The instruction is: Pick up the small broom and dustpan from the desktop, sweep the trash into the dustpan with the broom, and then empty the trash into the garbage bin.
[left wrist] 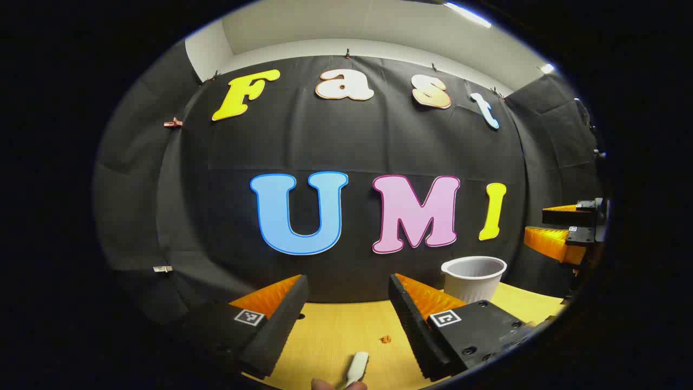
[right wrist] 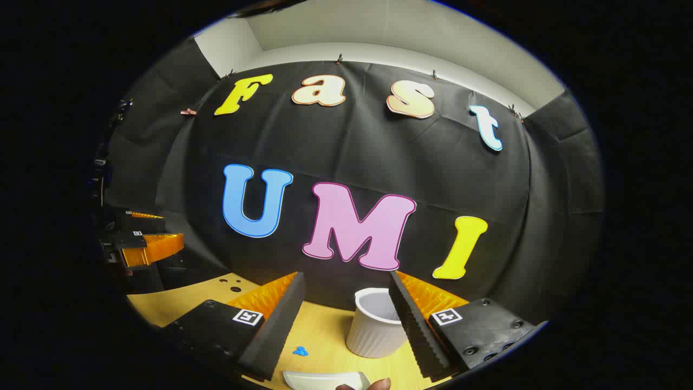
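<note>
Jaws: both our grippers, left gripper [left wrist: 346, 303] and right gripper [right wrist: 346, 300], stand wide apart, holding nothing.
Broom: its white handle [left wrist: 357, 367] lies on the yellow desk [left wrist: 330, 336].
Dustpan: white edge [right wrist: 325, 380] lies near our right gripper.
Bin: white cup [right wrist: 373, 330] stands on the desk.
Trash: orange bit [left wrist: 385, 339], blue bit [right wrist: 300, 351].

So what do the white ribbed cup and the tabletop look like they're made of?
The cup looks like thin matte white plastic, judging by its fine vertical ribs and rolled rim, though paper can't be ruled out. The tabletop looks like light wood or a wood-look laminate: pale yellow with faint straight grain lines and a smooth, low-sheen surface.
</note>
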A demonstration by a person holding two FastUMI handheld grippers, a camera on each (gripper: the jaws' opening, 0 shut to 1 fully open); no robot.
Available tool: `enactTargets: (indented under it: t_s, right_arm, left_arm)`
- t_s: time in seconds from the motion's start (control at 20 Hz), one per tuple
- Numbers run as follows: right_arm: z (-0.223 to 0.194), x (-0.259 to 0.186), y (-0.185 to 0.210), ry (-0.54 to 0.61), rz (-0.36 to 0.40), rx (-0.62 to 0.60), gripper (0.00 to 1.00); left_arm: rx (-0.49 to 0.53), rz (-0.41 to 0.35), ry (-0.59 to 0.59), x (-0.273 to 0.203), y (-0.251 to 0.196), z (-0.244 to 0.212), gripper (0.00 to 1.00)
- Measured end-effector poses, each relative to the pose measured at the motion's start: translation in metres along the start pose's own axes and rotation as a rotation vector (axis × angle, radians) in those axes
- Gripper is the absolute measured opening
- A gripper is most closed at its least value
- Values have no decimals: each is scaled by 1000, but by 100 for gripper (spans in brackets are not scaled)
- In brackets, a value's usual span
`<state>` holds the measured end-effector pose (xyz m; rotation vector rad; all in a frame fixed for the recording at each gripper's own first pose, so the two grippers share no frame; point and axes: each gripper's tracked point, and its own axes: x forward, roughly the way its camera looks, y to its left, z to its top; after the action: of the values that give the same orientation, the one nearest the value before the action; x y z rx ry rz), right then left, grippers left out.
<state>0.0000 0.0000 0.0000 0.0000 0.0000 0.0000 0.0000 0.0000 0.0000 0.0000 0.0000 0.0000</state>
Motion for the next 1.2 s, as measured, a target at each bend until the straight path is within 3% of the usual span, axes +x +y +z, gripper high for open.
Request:
enactTargets:
  t_s: [0.8, 1.0, 1.2]
  right_arm:
    - [-11, 4, -4, 21, 31, 6, 96]
    - [-61, -12, 4, 221, 132, 3, 97]
    - [-138, -49, 8, 523, 219, 20, 97]
  left_arm:
    - [7, -10, 9, 11, -14, -8, 95]
    - [8, -15, 18, 11, -15, -15, 95]
    - [18, -18, 36, 12, -18, -25, 95]
